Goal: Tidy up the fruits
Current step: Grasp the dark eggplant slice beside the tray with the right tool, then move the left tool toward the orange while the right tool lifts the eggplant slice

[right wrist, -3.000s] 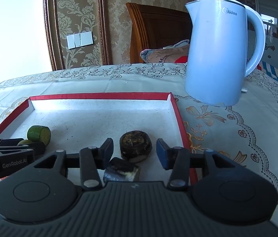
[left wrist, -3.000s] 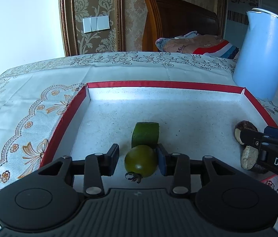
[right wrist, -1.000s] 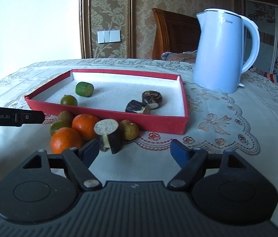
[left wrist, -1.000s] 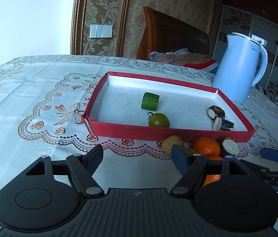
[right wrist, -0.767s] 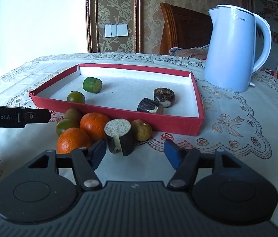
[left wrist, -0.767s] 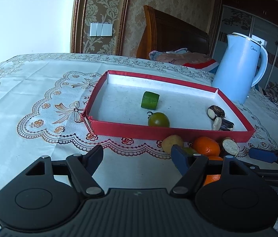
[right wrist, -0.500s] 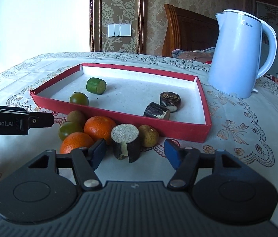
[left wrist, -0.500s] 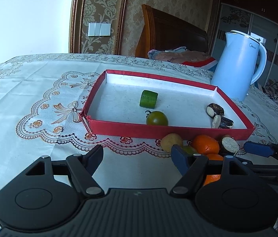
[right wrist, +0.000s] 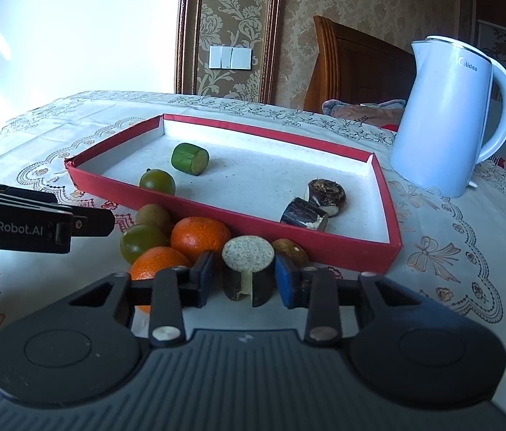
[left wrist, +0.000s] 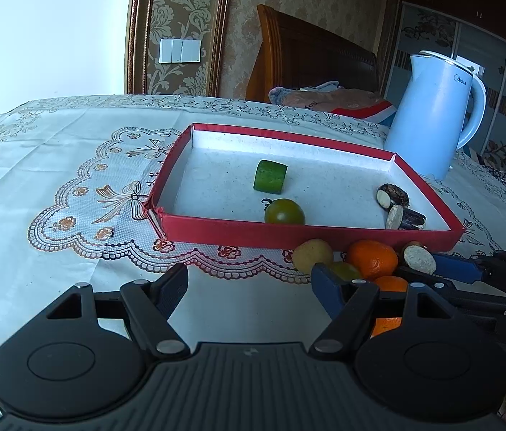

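A red tray holds a green cylinder piece, a green tomato and two dark cut pieces. In front of the tray lie two oranges, a green fruit, brownish fruits and a dark cut piece with a pale top. My right gripper straddles that dark piece, fingers close on both sides, touching unclear. My left gripper is open and empty over the tablecloth, left of the fruit pile.
A light blue kettle stands behind the tray's right corner. The table carries a white embroidered cloth. A wooden chair back and a cushion are beyond the far edge.
Both grippers pulled back from the tray to the fruit pile. The right gripper advanced onto the dark cut piece and its fingers narrowed around it. The left gripper stayed open.
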A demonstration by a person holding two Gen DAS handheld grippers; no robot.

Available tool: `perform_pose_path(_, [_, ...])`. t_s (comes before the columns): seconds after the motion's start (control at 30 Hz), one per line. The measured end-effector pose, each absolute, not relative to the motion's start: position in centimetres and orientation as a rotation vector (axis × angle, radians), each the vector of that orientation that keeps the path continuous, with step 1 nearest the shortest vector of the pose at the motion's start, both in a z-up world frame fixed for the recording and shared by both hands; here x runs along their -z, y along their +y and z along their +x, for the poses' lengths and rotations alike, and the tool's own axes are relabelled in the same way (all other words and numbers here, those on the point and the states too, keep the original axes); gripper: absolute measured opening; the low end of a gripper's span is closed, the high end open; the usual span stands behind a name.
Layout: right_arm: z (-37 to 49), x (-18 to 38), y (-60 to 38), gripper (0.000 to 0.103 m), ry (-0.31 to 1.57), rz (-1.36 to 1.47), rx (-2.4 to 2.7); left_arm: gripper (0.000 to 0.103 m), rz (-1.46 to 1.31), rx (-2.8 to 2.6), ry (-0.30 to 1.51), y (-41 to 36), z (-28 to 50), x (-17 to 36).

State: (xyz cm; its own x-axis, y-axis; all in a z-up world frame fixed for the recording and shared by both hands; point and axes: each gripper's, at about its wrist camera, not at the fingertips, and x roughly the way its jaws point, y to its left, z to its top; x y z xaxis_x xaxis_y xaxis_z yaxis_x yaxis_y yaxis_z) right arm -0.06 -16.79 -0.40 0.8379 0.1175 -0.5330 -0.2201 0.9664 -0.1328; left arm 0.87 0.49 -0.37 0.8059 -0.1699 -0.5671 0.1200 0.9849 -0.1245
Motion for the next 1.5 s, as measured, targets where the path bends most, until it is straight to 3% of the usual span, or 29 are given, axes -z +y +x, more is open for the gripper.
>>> perform_pose_path(0.77, [-3.5,0.3,-20.6,0.03,0.545,-0.163,-0.134,0.075,-0.078,0.205,0.605,0.0,0.3,0.2])
perform_pose_path(1.07, [-4.7,0.3,-23.1,0.03,0.547,-0.153,-0.112,0.075,0.05,0.28,0.556,-4.0,-2.5,-0.3])
perform_pose_path(1.5, [-4.4,0.6,-23.4,0.03,0.572,-0.126,-0.116,0.075,0.033,0.343,0.628,-7.2,-2.1,-0.2])
